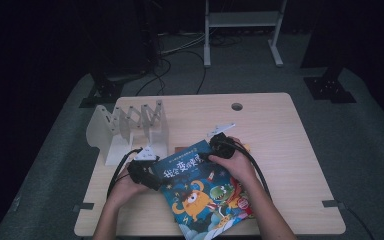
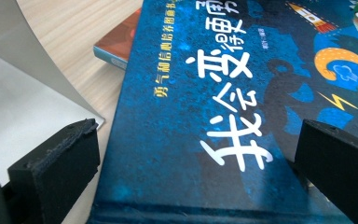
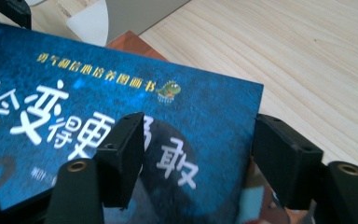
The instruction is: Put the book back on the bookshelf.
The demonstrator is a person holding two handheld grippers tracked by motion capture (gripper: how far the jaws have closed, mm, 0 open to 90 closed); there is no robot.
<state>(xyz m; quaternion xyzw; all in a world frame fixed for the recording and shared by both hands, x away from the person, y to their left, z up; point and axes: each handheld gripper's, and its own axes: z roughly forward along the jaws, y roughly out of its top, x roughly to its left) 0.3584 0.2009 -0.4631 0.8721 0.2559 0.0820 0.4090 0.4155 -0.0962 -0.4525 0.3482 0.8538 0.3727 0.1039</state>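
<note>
Near the front edge of the surface: the blue picture book (image 1: 205,192) lies face up, a little right of the middle, on top of a second book with an orange-brown cover (image 2: 116,46).
Step in hand: by my reading, lifting the blue picture book off the stack, probably to stand it in the white rack (image 1: 130,131) at the left-rear part of the surface (image 1: 275,120).
Left gripper (image 1: 144,175): at the book's left rear corner, jaws spread wide with the cover between them and no pad pressing on it; released.
Right gripper (image 1: 220,147): at the book's rear right corner, one jaw over the cover, the other beyond the edge; a gap shows on both sides, so it is not yet grasping.
Doing it well: take the cover edge squarely and deep enough that only the top book comes up; clench both sides before raising, so it does not swing or drag the lower book.
Long axis: runs from the rear left towards the front right, skewed to the surface's edges.
Which way it points: title end towards the rack, foot of the cover overhanging the front edge.
</note>
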